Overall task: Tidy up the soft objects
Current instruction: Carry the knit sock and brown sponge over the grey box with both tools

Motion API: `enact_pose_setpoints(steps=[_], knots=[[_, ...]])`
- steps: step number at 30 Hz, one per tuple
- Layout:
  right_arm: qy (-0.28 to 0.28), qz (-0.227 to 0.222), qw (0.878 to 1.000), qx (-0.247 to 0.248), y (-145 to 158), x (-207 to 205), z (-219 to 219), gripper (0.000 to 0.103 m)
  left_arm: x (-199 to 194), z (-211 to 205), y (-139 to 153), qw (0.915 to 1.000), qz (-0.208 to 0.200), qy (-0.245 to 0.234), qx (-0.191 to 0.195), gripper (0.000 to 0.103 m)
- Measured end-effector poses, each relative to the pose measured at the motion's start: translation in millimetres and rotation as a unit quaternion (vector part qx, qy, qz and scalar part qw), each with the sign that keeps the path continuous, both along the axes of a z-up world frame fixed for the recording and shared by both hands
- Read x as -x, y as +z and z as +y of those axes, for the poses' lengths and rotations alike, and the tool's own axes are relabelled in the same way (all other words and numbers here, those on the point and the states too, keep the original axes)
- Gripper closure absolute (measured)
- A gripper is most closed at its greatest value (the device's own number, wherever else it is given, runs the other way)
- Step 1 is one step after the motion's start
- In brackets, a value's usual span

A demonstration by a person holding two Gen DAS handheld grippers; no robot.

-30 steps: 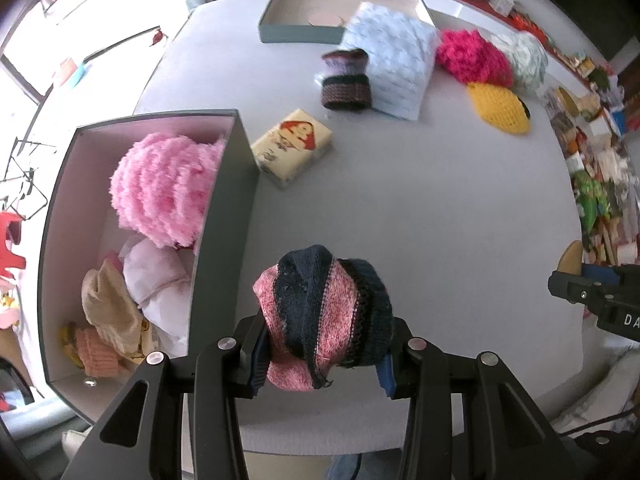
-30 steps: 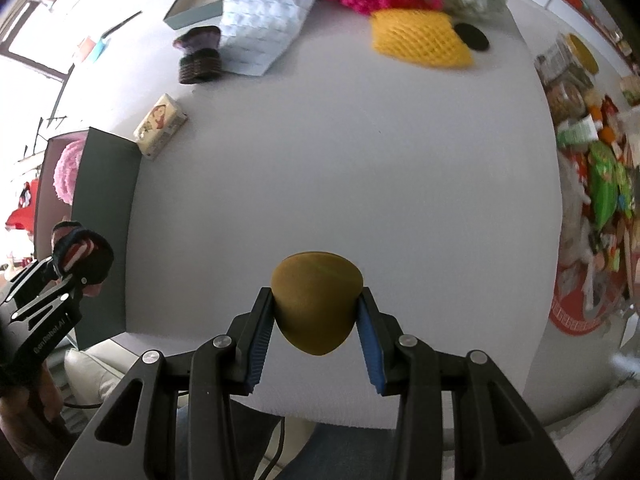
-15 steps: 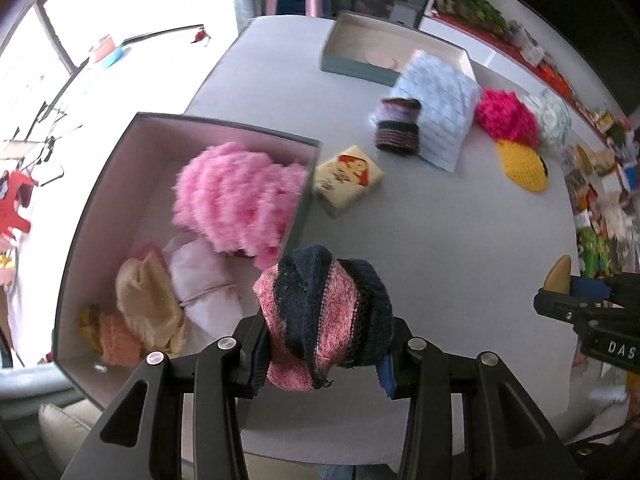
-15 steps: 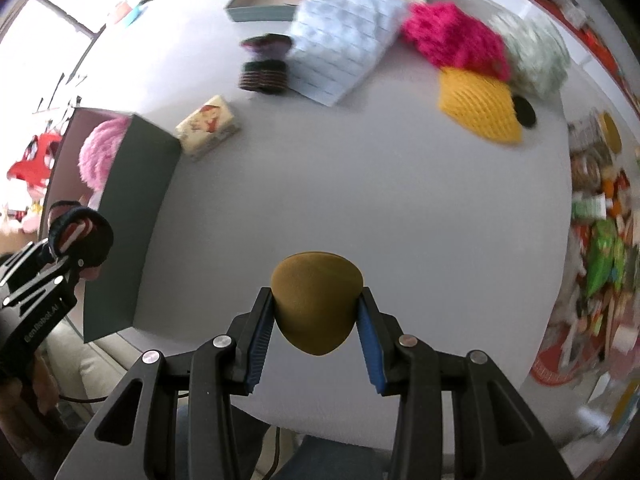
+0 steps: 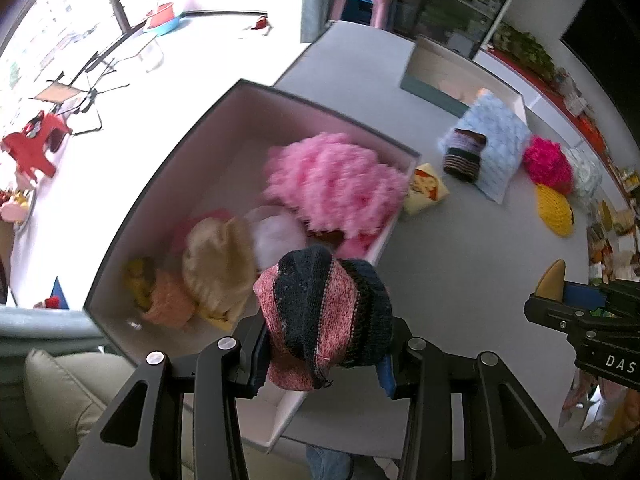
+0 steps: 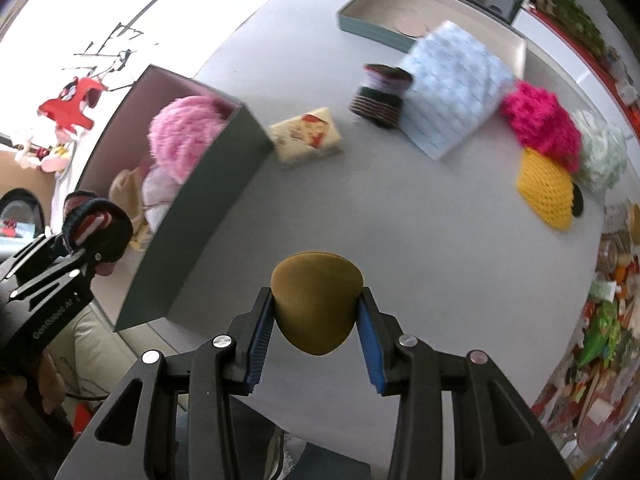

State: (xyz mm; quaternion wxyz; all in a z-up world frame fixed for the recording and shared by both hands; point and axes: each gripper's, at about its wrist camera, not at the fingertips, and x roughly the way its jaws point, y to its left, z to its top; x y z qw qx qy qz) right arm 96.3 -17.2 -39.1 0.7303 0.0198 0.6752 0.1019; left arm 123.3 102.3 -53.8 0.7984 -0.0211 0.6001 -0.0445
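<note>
My left gripper (image 5: 322, 354) is shut on a pink and navy striped knit piece (image 5: 322, 316) and hangs over the near right rim of a dark grey box (image 5: 256, 92). In that box lie a fluffy pink ball (image 5: 336, 184), a cream knit item (image 5: 218, 262), a white one and a peach one. My right gripper (image 6: 316, 330) is shut on a mustard-coloured teardrop sponge (image 6: 316, 306) above the grey table (image 6: 400, 208), to the right of the box (image 6: 200, 232). The left gripper with its knit piece (image 6: 98, 228) shows at the left edge of the right wrist view.
On the table lie a small yellow printed packet (image 6: 306, 142), a striped knit roll (image 6: 380, 94), a light blue quilted pad (image 6: 452, 88), magenta (image 6: 540, 120), yellow (image 6: 546, 190) and pale green (image 6: 600, 156) knit items, and a shallow teal box (image 6: 376, 30) at the far edge. A cushioned seat (image 5: 76, 392) lies below left.
Both grippers have moved left with their loads and rolled. The left one now hangs over the grey box instead of over the table beside it. Both grips are unchanged.
</note>
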Motion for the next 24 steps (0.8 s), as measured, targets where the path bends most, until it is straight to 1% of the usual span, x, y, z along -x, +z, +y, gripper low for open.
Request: enact_pose_setpoints(steps=[11, 24], knots=[[0.042, -0.002, 0.999, -0.026, 3, -9, 48, 0.059, 7, 43, 5, 0.9988, -0.004, 0.048, -0.01, 0.059], [0.062, -0.017, 0.997, -0.049, 18, -17, 83, 0.059, 11, 68, 8, 0.9978, -0.009, 0.063, -0.021, 0.059]])
